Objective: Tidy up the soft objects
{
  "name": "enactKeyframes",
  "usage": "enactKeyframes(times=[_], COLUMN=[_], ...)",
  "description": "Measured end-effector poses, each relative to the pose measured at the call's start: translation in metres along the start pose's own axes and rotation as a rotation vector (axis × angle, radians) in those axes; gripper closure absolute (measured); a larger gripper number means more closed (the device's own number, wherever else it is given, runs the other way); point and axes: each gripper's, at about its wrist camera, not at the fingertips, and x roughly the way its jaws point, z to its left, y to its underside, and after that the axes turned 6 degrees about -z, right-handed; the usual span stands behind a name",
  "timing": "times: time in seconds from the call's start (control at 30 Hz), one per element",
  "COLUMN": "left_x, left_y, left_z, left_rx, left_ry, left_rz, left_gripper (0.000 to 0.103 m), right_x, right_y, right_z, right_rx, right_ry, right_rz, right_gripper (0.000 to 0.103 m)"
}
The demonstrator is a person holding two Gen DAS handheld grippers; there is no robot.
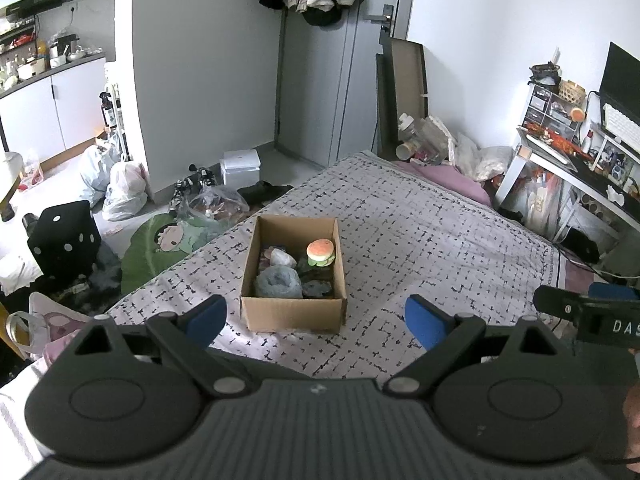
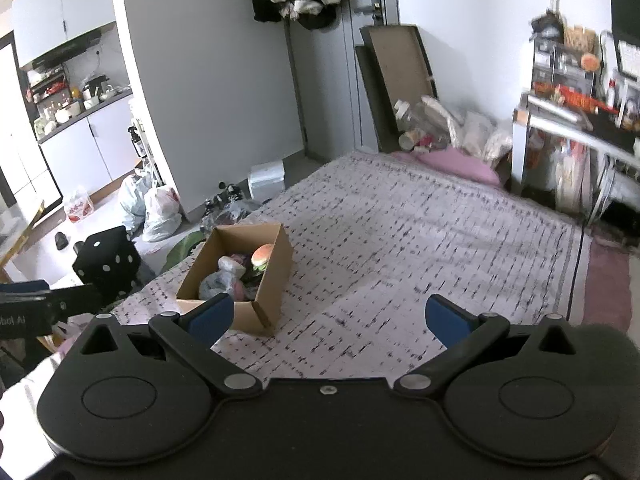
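An open cardboard box (image 1: 294, 312) stands on the patterned bed sheet (image 1: 420, 240). Inside it lie a plush burger (image 1: 320, 253), a grey fluffy ring (image 1: 278, 282) and other soft items. My left gripper (image 1: 316, 318) is open and empty, just in front of the box. In the right wrist view the box (image 2: 272, 276) sits to the left with the burger (image 2: 262, 256) inside. My right gripper (image 2: 328, 320) is open and empty over the bare sheet (image 2: 400, 240), right of the box. The right gripper also shows at the left wrist view's right edge (image 1: 592, 312).
A black dice cushion (image 1: 64, 240), plastic bags (image 1: 120, 188) and a green plush mat (image 1: 160, 244) lie on the floor left of the bed. A pink pillow (image 1: 448, 180) and a cluttered desk (image 1: 580, 160) stand at the far right. Flat cardboard (image 1: 404, 92) leans by the door.
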Motion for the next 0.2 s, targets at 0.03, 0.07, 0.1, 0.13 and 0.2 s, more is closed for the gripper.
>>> enactKeyframes(times=[0.03,0.07,0.1,0.13,0.2], left_x=[0.002,0.004,0.005,0.008,0.012], left_y=[0.000,-0.001,-0.002,-0.003,-0.003], left_z=[-0.001,-0.003,-0.005,-0.008,-0.011], left_rx=[0.000,0.000,-0.001,-0.002,-0.004], left_ry=[0.001,0.003,0.003,0.003,0.010], left_rz=[0.002,0.004,0.003,0.004,0.006], left_gripper=[0.008,0.008,0.008,0.008,0.008], right_x=[0.000,0.000,0.000,0.000,0.000], right_y=[0.000,-0.001,-0.001,-0.001,0.000], right_z=[-0.001,-0.004,-0.007,-0.010,-0.017], right_rx=[0.001,0.010,0.023,0.036,0.051], right_ry=[0.001,-0.003,-0.008,-0.011,-0.007], right_rz=[-0.002,-0.002,-0.004,-0.006,-0.021], right_gripper=[0.000,0.000,0.000,0.000,0.000])
